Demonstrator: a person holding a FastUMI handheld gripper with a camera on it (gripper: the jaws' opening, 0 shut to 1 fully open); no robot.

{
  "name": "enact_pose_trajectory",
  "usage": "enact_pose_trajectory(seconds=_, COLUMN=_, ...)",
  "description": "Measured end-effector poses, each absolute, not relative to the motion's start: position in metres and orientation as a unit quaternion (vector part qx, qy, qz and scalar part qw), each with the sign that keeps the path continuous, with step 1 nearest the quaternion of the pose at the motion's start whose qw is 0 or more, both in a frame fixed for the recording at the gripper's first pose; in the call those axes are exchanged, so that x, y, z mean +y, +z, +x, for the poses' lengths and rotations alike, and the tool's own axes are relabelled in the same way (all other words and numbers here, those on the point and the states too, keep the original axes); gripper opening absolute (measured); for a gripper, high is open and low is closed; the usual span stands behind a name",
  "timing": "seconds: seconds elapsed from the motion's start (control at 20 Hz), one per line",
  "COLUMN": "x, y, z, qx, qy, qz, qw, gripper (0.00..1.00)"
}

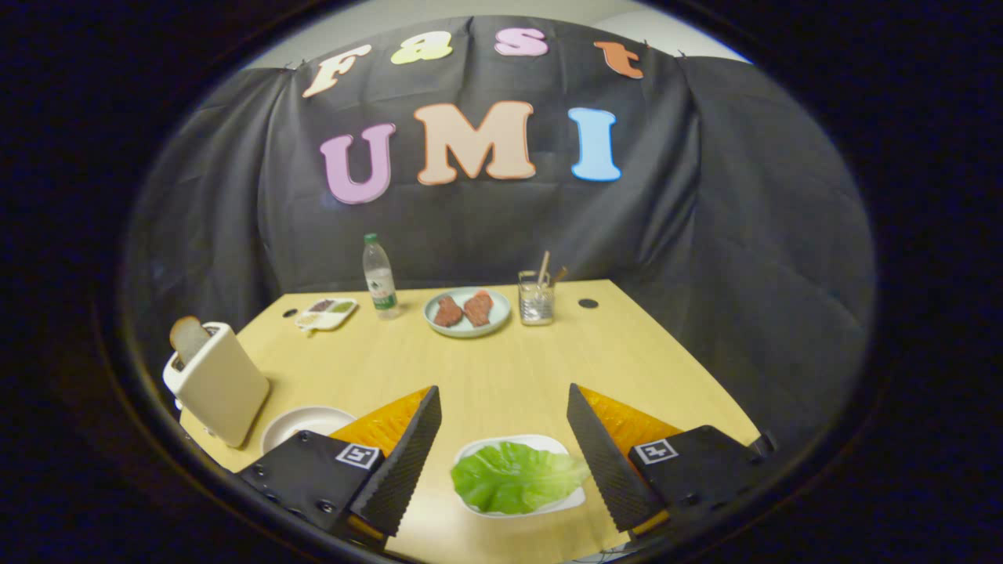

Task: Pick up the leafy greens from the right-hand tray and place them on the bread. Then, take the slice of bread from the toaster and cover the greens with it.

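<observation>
A green lettuce leaf [513, 476] lies on a small white tray [568, 501] on the wooden table, between my two fingers and below them. My gripper [505, 403] is open, with nothing held. A white toaster [219, 384] stands at the table's left side, with a slice of bread [189, 338] sticking up out of its slot. Just ahead of my left finger sits a round white plate [302, 423], partly hidden by the finger; what lies on it I cannot tell.
At the table's far side stand a water bottle [380, 276], a pale plate with two reddish meat pieces [467, 311], a glass holding sticks [537, 298] and a small divided sauce dish [326, 313]. Black cloth walls close in the booth.
</observation>
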State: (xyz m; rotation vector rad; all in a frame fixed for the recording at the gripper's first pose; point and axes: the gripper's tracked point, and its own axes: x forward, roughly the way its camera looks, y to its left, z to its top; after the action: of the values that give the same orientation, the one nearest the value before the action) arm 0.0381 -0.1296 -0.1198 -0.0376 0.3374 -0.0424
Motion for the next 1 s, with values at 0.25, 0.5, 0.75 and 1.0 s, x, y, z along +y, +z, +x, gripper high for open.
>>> enact_pose_trajectory(seconds=0.25, x=-0.180, y=-0.183, z=0.043, qx=0.238, qy=-0.038, qz=0.013, qw=0.970, gripper=1.00)
enact_pose_trajectory(seconds=0.5, x=-0.200, y=-0.237, z=0.051, qx=0.303, qy=-0.023, qz=0.003, qw=0.953, gripper=1.00)
enact_pose_trajectory(seconds=0.75, x=-0.200, y=-0.268, z=0.057, qx=0.340, qy=-0.013, qz=-0.003, qw=0.940, gripper=0.93)
enact_pose_trajectory(seconds=1.0, x=-0.198, y=-0.273, z=0.063, qx=0.341, qy=-0.014, qz=-0.012, qw=0.940, gripper=0.51)
